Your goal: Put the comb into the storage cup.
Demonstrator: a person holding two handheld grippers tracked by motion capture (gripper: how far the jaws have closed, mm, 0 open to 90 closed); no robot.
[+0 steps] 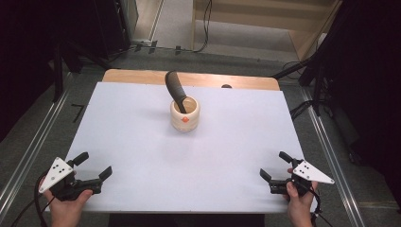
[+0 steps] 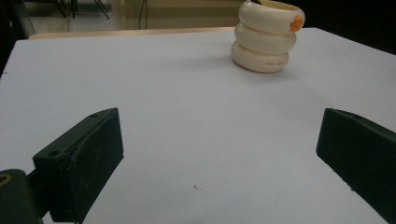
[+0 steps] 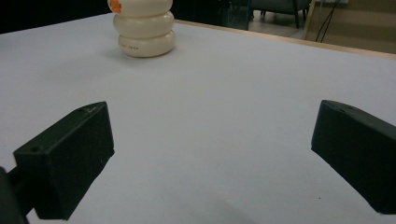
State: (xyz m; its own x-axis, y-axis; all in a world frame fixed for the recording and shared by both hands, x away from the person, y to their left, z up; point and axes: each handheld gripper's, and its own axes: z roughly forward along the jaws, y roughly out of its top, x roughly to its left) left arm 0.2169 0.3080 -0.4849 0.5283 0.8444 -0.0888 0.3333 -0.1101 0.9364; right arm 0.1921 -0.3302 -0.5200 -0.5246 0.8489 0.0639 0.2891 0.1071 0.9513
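Cup (image 1: 185, 114) w/ black tool (image 1: 175, 89) sits mid-table, wide bare sheet (image 1: 142, 142) all round; left gripper (image 1: 94, 165) & right gripper (image 1: 275, 165) low at near corners, jaws spread open.

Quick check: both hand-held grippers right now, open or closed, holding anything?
Left hand-held gripper: open, jaws wide apart, holding nothing, above the white table.
Right hand-held gripper: open, jaws wide apart, holding nothing.

Left gripper (image 1: 97, 166) fingers spread wide, right gripper (image 1: 275, 165) likewise
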